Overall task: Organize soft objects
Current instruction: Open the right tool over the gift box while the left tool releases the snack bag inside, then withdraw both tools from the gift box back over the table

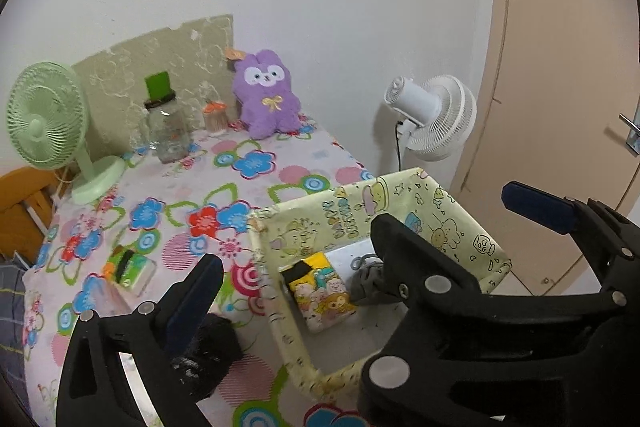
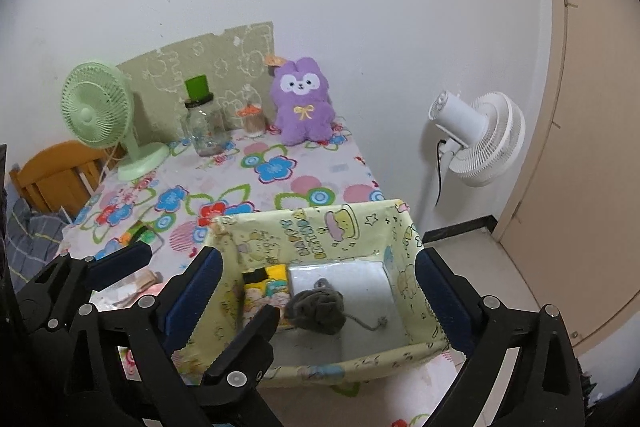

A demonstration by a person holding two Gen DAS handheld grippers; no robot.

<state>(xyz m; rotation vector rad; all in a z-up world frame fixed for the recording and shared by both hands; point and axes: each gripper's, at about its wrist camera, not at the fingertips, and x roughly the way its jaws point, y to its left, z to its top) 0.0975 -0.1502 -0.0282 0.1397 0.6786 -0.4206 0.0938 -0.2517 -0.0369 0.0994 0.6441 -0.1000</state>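
A grey sock (image 2: 316,311) and a yellow pouch (image 2: 266,287) are seen inside the cloth box (image 2: 320,231) on the flowered table (image 2: 276,183); left gripper (image 1: 360,239) and right gripper (image 2: 320,283) are spread wide, nothing held.

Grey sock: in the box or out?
In. The grey sock lies bunched on the box floor beside a cartoon-print sock, clear of both open grippers.

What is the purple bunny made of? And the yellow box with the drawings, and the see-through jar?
The purple bunny looks like fuzzy plush fabric: its surface is fluffy and matte. The yellow box seems to be cloth or coated fabric over a stiff frame; its printed walls wrinkle and sag slightly. The jar looks like clear glass, shiny and see-through, though it could be hard plastic.
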